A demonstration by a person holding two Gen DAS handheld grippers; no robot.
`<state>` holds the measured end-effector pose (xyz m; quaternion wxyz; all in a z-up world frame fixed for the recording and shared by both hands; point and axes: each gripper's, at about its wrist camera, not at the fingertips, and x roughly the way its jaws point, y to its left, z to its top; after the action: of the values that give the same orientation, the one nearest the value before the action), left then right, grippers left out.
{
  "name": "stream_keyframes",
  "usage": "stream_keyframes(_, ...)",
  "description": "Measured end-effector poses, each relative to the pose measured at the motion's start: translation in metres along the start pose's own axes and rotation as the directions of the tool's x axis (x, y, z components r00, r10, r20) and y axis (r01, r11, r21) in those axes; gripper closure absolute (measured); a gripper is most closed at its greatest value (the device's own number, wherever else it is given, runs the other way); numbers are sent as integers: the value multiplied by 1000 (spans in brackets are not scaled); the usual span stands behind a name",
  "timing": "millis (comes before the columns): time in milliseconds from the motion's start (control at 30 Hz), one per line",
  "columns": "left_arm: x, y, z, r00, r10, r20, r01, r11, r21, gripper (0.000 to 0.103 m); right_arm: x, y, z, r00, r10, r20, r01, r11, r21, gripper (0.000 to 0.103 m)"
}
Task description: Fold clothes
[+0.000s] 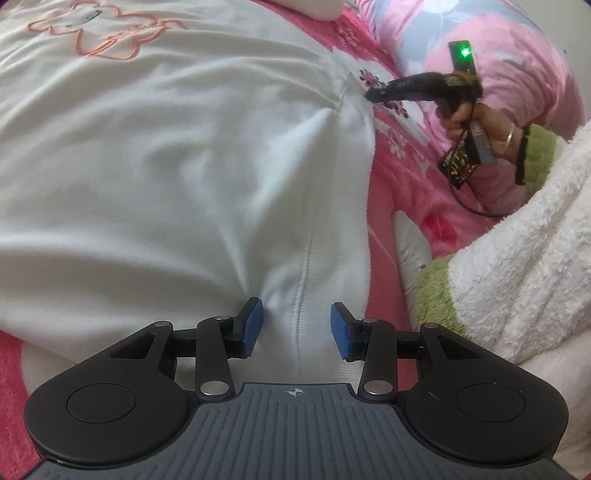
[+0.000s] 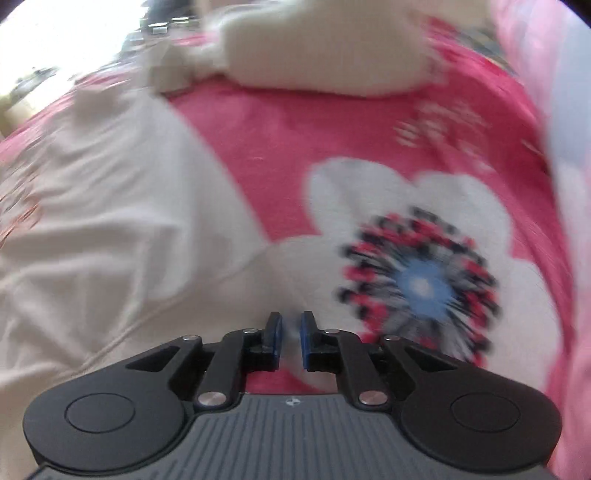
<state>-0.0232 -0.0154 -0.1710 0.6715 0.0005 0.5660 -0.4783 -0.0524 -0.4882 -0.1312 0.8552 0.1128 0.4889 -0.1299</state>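
A white sweatshirt (image 1: 166, 166) with an orange flower outline (image 1: 107, 33) lies spread on a pink flowered blanket (image 1: 402, 155). My left gripper (image 1: 297, 326) hovers over the garment's near edge. Its blue pads (image 1: 255, 325) stand apart on either side of a stitched seam, and the left pad touches a raised fold. In the left wrist view my right gripper (image 1: 371, 95) points at the garment's far right edge, held by a hand (image 1: 480, 122). Its own blurred view shows the right gripper (image 2: 291, 332) with a narrow gap and nothing clamped, above the blanket beside the white cloth (image 2: 92, 221).
A fluffy white and green sleeve (image 1: 517, 240) fills the right side of the left wrist view. A pink and blue quilt (image 1: 480, 37) is bunched at the far right. Another pale bundle (image 2: 314, 55) lies on the blanket beyond the big printed flower (image 2: 421, 280).
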Motion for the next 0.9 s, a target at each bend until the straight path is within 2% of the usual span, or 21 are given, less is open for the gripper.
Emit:
stream_keyframes(33, -1, 0, 2, 1000, -4, -9, 4, 1000, -9, 63, -4, -5, 5, 1000, -6, 4, 5, 999, 38, 89)
stream_keyframes(133, -2, 1, 12, 998, -26, -64, 24, 999, -26, 63, -9, -5, 33, 994, 80, 71, -87, 992, 97, 88)
stream_keyframes(167, -2, -1, 16, 996, -28, -87, 26, 1000, -17, 63, -8, -2, 44, 990, 110, 94, -119, 988, 103, 84)
stream_keyframes(200, -2, -2, 21, 994, -26, -110, 26, 1000, -6, 63, -4, 3, 56, 984, 139, 108, -150, 984, 97, 73)
stream_keyframes(233, -3, -4, 27, 989, -29, -142, 32, 999, 14, 63, 2, 10, 67, 979, 169, 118, -179, 980, 87, 69)
stream_keyframes(267, -4, -5, 34, 985, -29, -168, 34, 999, 28, 63, 8, 16, 78, 972, 198, 128, -209, 975, 78, 66)
stream_keyframes(367, -4, -7, 54, 976, -18, -219, 29, 999, 45, 63, 36, 30, 112, 947, 298, 121, -310, 946, 92, 65)
stream_keyframes(533, 5, -5, 90, 969, 41, -244, -25, 998, 66, 63, 91, 54, 178, 892, 441, 100, -452, 875, 177, 61)
stream_keyframes(600, 12, -3, 106, 975, 62, -213, -52, 997, 50, 63, 112, 68, 205, 881, 465, 90, -473, 861, 184, 48)
stream_keyframes(733, 20, 7, 137, 993, 99, -59, -100, 995, -21, 63, 162, 86, 247, 891, 448, 76, -452, 860, 237, 46)
stream_keyframes(800, 25, 12, 151, 991, 132, 16, -131, 990, -51, 63, 186, 87, 259, 899, 433, 63, -431, 850, 304, 46)
stream_keyframes(900, 30, 20, 169, 980, 170, 101, -162, 983, -84, 63, 205, 91, 270, 891, 447, 77, -447, 836, 319, 44)
